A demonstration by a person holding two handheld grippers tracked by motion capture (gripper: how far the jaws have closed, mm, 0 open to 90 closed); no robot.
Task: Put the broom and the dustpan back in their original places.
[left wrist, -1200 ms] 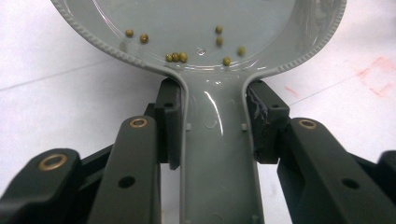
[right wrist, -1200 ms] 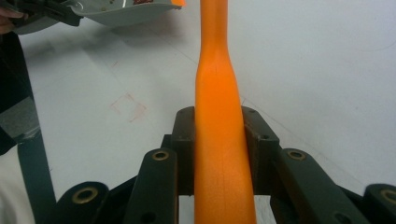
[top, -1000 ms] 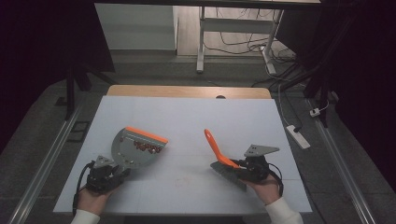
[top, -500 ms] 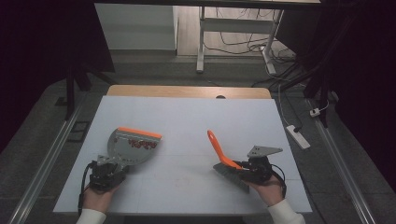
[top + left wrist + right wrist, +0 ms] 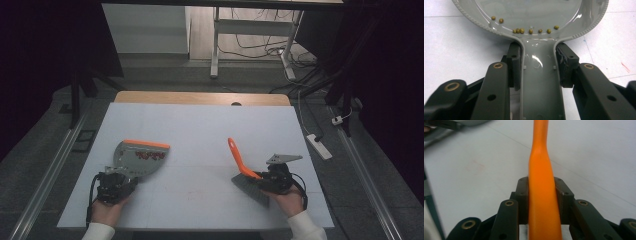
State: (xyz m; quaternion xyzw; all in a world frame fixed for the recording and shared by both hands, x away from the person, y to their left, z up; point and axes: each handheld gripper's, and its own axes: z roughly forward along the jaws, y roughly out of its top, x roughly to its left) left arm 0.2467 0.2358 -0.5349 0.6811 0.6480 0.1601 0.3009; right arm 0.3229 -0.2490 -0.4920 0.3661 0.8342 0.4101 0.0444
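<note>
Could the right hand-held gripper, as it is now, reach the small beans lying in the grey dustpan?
Probably not directly: the right hand-held gripper is clamped on the orange brush handle, so its jaws are occupied. The table between it and the dustpan looks free.

Dim room, white-topped table w/ dark surroundings.

Table (image 5: 200, 130) has a white top w/ a strip of bare wood (image 5: 200, 98) along its far edge, small dark hole (image 5: 236, 104) in that strip. Grey floor (image 5: 45, 165) on both sides, metal rails (image 5: 47, 175) running along the floor left & right of the table. Beyond the far edge: a brighter lit patch w/ a pale panel (image 5: 145, 30), white metal frame legs (image 5: 216, 40) and loose black cables (image 5: 255, 42) on the floor. White power strip (image 5: 317, 146) on the floor at right, cable leading off. Left & right margins nearly black; dark stand legs (image 5: 76, 95) at left.
</note>
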